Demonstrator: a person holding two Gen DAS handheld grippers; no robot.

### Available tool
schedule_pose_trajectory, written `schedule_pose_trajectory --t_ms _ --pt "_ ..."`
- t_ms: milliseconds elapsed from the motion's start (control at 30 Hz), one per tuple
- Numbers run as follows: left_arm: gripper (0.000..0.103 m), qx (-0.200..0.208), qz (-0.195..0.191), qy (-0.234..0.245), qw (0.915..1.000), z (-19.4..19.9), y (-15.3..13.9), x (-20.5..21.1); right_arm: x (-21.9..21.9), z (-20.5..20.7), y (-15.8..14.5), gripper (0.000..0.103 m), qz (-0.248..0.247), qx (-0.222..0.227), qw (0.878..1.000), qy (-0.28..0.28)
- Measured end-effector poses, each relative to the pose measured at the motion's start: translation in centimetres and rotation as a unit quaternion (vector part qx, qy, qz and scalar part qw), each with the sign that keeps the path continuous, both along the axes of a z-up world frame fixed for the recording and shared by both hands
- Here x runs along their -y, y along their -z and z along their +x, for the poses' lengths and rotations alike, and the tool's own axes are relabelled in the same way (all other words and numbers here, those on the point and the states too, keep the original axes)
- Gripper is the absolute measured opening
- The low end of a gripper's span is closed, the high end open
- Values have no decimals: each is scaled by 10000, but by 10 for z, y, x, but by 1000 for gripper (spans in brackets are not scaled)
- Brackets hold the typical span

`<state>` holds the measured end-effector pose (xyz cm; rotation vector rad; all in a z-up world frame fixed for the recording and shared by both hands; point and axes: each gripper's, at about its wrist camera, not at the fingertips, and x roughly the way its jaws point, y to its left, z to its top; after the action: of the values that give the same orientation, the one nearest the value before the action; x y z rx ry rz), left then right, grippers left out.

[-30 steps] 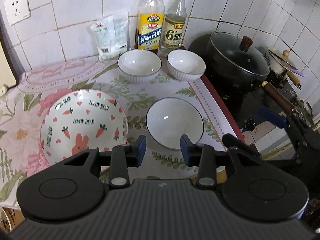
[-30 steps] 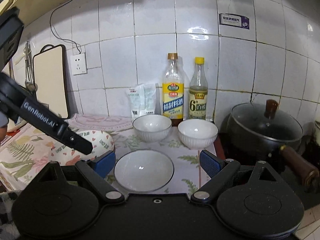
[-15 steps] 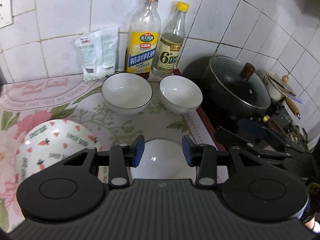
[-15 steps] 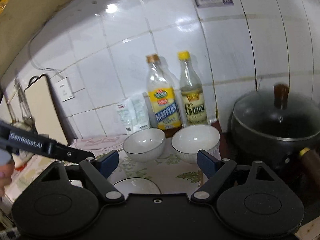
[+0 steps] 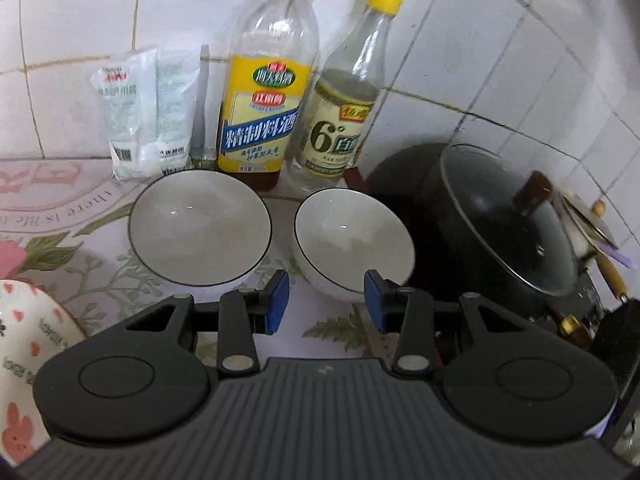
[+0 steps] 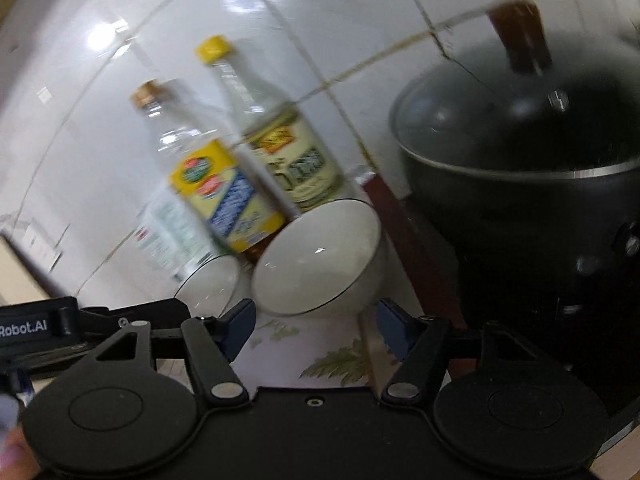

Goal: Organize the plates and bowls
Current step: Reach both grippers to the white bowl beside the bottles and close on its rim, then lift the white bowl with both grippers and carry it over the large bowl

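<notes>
Two white bowls with dark rims stand side by side on the floral cloth. In the left wrist view the left bowl (image 5: pixel 200 226) and the right bowl (image 5: pixel 354 240) lie just beyond my left gripper (image 5: pixel 326 302). It is partly open with nothing pressed, and its right pad overlaps the right bowl's near wall. A carrot-patterned plate (image 5: pixel 24 360) shows at the lower left. In the tilted, blurred right wrist view my right gripper (image 6: pixel 316 326) has its jaws closing just short of the right bowl (image 6: pixel 316 256), without touching it. The other bowl (image 6: pixel 208 280) is to its left.
A yellow-labelled bottle (image 5: pixel 260 112), a yellow-capped bottle (image 5: pixel 344 120) and a white packet (image 5: pixel 144 112) stand against the tiled wall behind the bowls. A black lidded pot (image 5: pixel 500 220) sits close to the right bowl, large in the right wrist view (image 6: pixel 520 160). The left gripper's body (image 6: pixel 40 324) shows at the left.
Both grippers have moved forward and down toward the two white bowls. The flat white plate has dropped out of view. The right view has rolled and its jaws have narrowed.
</notes>
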<state>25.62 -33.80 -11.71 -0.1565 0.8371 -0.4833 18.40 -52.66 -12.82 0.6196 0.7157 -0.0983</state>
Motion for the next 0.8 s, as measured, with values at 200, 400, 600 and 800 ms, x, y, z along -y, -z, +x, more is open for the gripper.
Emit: schedule_pose_trajectory --t_ms 200,400,600,800 --pt "38 -563 -20 -204 9982 30 19 14 6 12 10 56 184 -242 9979 573" --pt "28 -1207 -146 -367 9919 45 36 20 4 24 15 33 317 -502 9936 959" --pt "28 -1234 -220 -709 9896 51 46 24 3 35 18 32 284 -748 9898 1176" --pt "21 -1441 -392 -983 9839 61 62 26 6 42 29 30 450 -932 9856 1341"
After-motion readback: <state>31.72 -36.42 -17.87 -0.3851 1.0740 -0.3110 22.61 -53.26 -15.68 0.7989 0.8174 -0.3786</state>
